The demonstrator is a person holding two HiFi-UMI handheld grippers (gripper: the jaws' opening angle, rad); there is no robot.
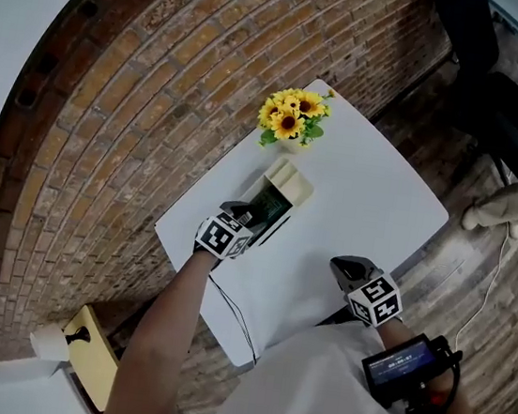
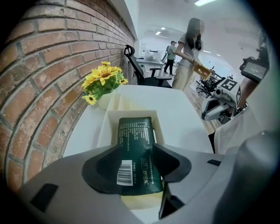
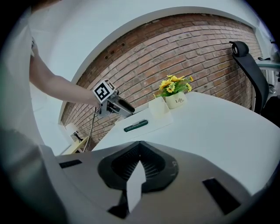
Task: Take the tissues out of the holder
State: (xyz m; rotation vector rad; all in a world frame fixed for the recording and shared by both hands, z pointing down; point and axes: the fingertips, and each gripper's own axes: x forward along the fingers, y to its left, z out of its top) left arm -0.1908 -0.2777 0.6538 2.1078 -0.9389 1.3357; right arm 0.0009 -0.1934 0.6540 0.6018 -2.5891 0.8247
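A dark green tissue pack (image 2: 135, 148) lies flat in a cream holder (image 2: 103, 131) on the white table (image 1: 374, 198). My left gripper (image 2: 138, 164) points steeply down over the holder's near end. It is open, with the pack's near end between its pads. The head view shows the same gripper (image 1: 256, 218) over the pack (image 1: 276, 206) and holder (image 1: 293, 181). My right gripper (image 1: 346, 268) hovers over the table's near right part, apart from the holder. Its tips (image 3: 140, 144) meet, shut, with nothing seen in them. From there the pack (image 3: 135, 125) shows edge-on.
A pot of yellow flowers (image 1: 292, 114) stands just beyond the holder at the table's far end, against the brick wall (image 1: 132, 90). A black office chair (image 1: 500, 101) stands to the far right. People (image 2: 188, 48) stand in the room beyond the table.
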